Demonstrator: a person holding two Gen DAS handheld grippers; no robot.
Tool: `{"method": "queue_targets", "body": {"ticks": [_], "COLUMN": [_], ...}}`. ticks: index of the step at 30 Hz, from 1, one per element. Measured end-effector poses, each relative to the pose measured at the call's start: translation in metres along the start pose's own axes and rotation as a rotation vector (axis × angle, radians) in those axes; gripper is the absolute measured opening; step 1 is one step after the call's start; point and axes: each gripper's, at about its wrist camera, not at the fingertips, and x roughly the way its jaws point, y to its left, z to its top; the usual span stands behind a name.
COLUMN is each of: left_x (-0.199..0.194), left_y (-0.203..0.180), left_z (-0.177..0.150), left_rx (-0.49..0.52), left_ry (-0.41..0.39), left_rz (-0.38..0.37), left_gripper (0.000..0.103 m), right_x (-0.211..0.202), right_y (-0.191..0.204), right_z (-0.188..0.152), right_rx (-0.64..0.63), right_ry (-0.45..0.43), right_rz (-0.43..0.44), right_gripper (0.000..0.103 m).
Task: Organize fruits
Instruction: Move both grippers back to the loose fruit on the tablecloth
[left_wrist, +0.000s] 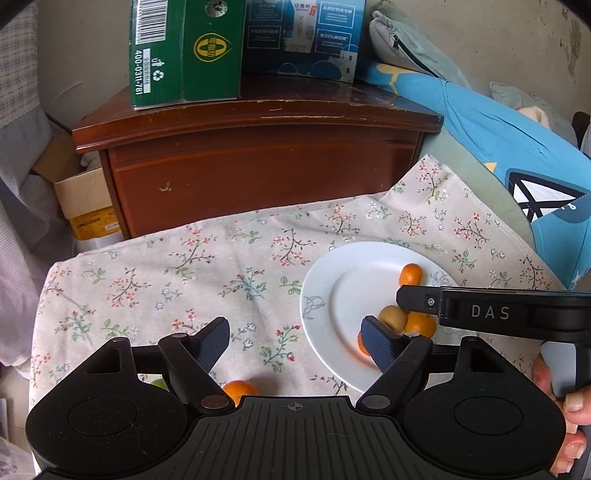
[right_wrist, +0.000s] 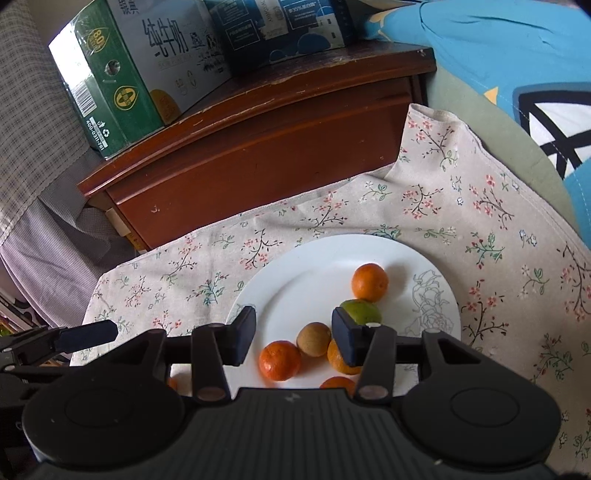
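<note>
A white plate (right_wrist: 295, 280) lies on the floral cloth and holds several small fruits: oranges (right_wrist: 369, 282), a green one (right_wrist: 364, 310) and a brown one (right_wrist: 314, 339). My right gripper (right_wrist: 295, 338) is open and empty, low over the plate's near side. The plate also shows in the left wrist view (left_wrist: 343, 280), at the right. My left gripper (left_wrist: 295, 343) is open and empty over the cloth, left of the plate. One orange (left_wrist: 240, 391) lies on the cloth just under it. A bit of green fruit (left_wrist: 158, 383) peeks out beside its left finger.
A wooden nightstand (left_wrist: 251, 147) stands behind the cloth, with a green carton (left_wrist: 184, 51) and a blue carton (left_wrist: 303, 37) on top. A blue quilt (left_wrist: 498, 140) lies at the right. A cardboard box (left_wrist: 85, 199) sits at the left.
</note>
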Motion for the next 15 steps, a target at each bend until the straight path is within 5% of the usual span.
{"method": "queue_targets", "body": {"ticks": [15], "left_x": [-0.044], "left_y": [0.021], "left_z": [-0.049], "left_rx": [-0.043], "left_ry": [0.036], "left_rz": [0.026], "left_gripper": [0.089], "right_x": [-0.032], "right_y": [0.014], "right_z": [-0.041], "right_rx": [0.013], "right_ry": [0.04], "right_rz": [0.053], "right_gripper": [0.054]}}
